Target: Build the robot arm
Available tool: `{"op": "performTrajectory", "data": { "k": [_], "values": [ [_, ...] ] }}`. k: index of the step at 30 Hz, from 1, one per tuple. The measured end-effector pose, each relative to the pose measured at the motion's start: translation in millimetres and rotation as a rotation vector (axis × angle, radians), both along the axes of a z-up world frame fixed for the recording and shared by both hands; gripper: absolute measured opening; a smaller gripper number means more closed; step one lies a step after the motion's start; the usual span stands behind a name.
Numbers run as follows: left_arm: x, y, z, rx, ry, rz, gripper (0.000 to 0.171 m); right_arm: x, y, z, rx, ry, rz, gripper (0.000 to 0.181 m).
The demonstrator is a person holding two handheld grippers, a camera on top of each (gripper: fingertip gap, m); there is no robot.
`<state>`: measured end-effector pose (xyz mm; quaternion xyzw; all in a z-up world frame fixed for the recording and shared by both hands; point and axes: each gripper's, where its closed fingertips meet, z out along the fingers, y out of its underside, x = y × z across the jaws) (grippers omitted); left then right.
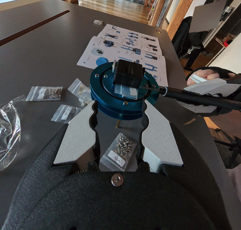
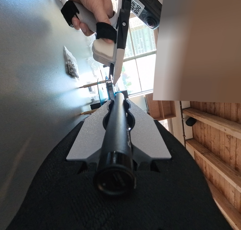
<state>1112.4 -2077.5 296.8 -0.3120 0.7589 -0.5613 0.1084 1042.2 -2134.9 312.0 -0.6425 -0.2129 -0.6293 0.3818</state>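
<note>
A blue round metal base (image 1: 112, 110) stands on brass standoffs (image 1: 119, 121) on the dark table (image 1: 52, 53). A black servo block (image 1: 128, 73) and a small clear bag (image 1: 125, 91) sit on top of it. My left gripper (image 1: 119, 102) is open, its fingertips at the base's near rim, one on each side. My right gripper (image 2: 118, 100) is shut on a black screwdriver (image 2: 117, 132). In the left wrist view the screwdriver (image 1: 195, 99) comes in from the right, and its tip rests at a screw on the base's top ring. The base shows edge-on in the right wrist view (image 2: 110, 91).
A clear bag of small screws (image 1: 118, 150) lies between my left fingers. More small bags (image 1: 44, 93) (image 1: 66, 112) (image 1: 79, 89) and crumpled plastic (image 1: 7, 132) lie to the left. Printed instruction sheets (image 1: 117, 43) lie behind the base. The table's right edge is close.
</note>
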Motion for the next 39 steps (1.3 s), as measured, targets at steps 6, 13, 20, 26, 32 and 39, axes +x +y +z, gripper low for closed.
{"op": "performTrajectory", "data": {
  "k": [6, 13, 20, 26, 32, 39],
  "values": [
    [1, -1, 0, -0.01, -0.002, 0.004, 0.068, 1, 0, 2, 0.052, 0.075, -0.009, 0.017],
    [1, -2, -1, -0.033, 0.014, -0.003, 0.07, 1, -1, 4, 0.111, 0.147, -0.005, 0.016],
    [-4, 8, 26, -0.117, 0.007, -0.064, 0.066, 1, 0, 4, 0.108, 0.137, -0.002, 0.016],
    [-8, 15, 26, 0.228, -0.144, -0.302, 0.074, 1, -1, 5, 0.108, 0.141, 0.006, 0.016],
    [-3, 5, 37, 0.145, -0.072, -0.409, 0.069, 1, 0, 4, 0.099, 0.127, 0.001, 0.016],
    [2, 3, 31, 0.414, -0.211, -0.54, 0.074, -7, -1, 11, 0.127, 0.094, 0.037, 0.016]
  ]
}}
